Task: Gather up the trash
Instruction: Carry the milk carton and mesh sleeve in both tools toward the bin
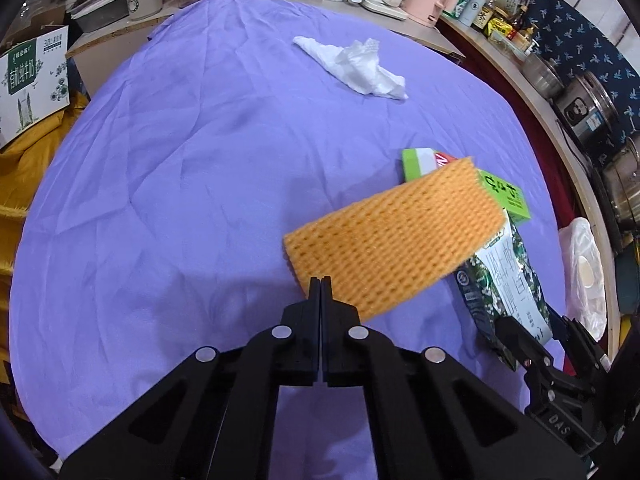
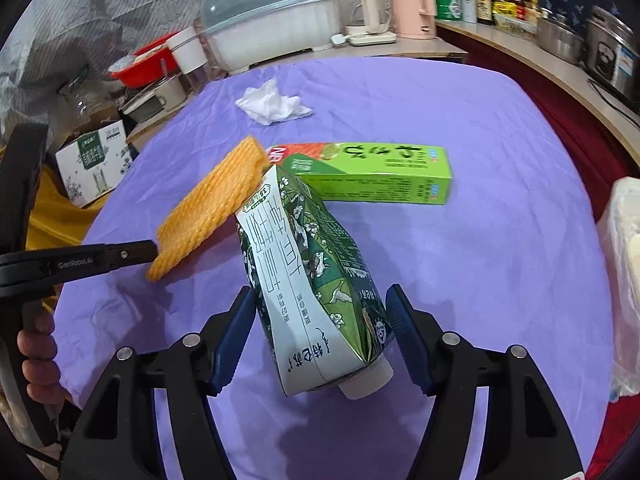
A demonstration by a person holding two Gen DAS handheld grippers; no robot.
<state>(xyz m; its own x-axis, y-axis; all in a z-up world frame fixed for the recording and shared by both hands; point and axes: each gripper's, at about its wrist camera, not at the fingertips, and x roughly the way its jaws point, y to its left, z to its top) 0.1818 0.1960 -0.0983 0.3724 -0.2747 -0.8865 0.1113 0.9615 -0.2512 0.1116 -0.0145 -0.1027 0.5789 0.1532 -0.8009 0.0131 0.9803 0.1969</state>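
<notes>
So the whole thing plays out on a purple tablecloth (image 2: 500, 240), and it looks like we're mid-pickup with both hands busy. Biggest piece of trash is the green-and-white milk carton (image 2: 316, 280), tipped over with its cap end toward the camera. The right gripper (image 2: 320, 320) has its fingers on either side of it, blue pads right at the carton's sides; I honestly can't tell whether they're pressing or just bracketing it. Behind it the green toothpaste box (image 2: 380, 176) lies flat on the cloth, untouched. The left gripper (image 1: 321, 286) is pinched fully together on a corner of the orange foam netting (image 1: 392, 240), which hangs up off the cloth and leans against the carton top. A crumpled white tissue (image 1: 356, 66) sits well apart at the far end.

My guess for next: the right needs a firm squeeze on that carton before lifting, since it's squashy. I can't see any bin, so where this goes is unclear.
</notes>
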